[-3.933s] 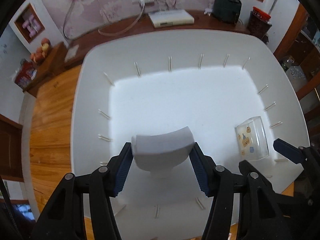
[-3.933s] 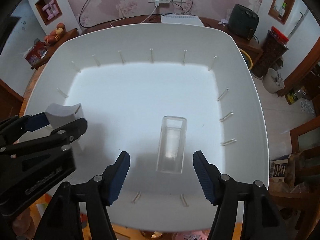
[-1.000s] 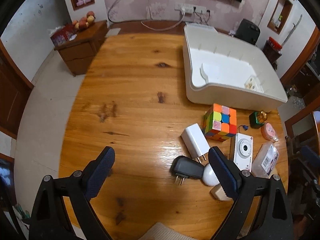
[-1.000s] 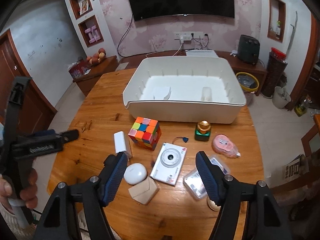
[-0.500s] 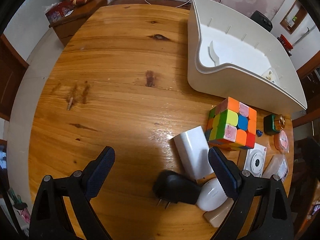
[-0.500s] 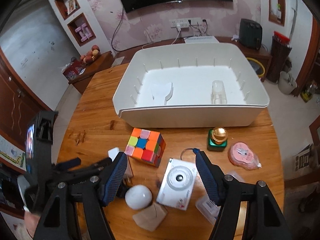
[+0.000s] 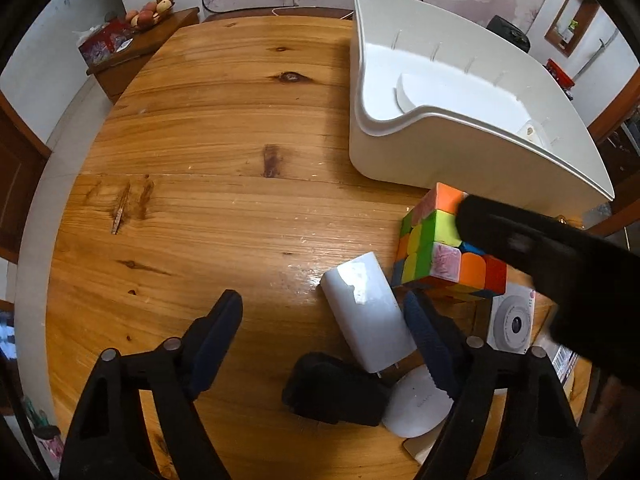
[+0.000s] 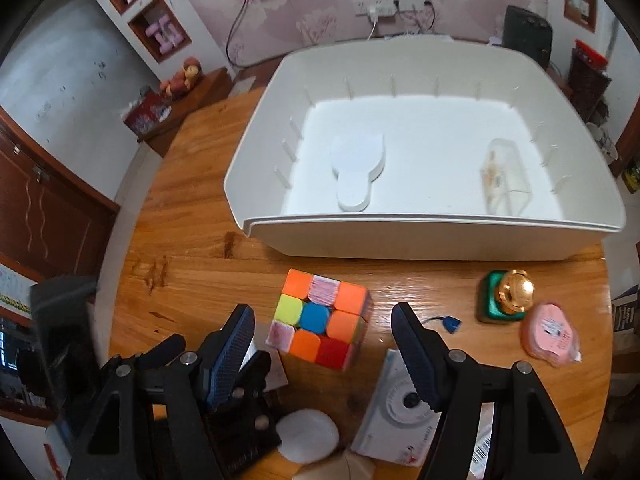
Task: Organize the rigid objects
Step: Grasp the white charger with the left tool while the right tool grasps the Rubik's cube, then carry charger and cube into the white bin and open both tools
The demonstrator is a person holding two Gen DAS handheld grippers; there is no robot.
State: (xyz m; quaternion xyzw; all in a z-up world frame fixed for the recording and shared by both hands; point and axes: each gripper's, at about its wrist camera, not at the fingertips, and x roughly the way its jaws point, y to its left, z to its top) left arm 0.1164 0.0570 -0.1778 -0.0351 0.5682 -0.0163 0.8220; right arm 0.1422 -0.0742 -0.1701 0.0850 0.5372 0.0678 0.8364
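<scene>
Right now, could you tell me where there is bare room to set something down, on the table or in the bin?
The wooden table is bare left of the white bin. Inside the bin, the floor is free between the white flat piece and the clear case. It is crowded in front of the bin: cube, white charger, black adapter, camera.

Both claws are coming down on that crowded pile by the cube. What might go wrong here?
The right gripper brackets the cube, yet its right finger overlaps the white camera and may nudge it. The left gripper hangs nearby over the white charger; the two could collide.
</scene>
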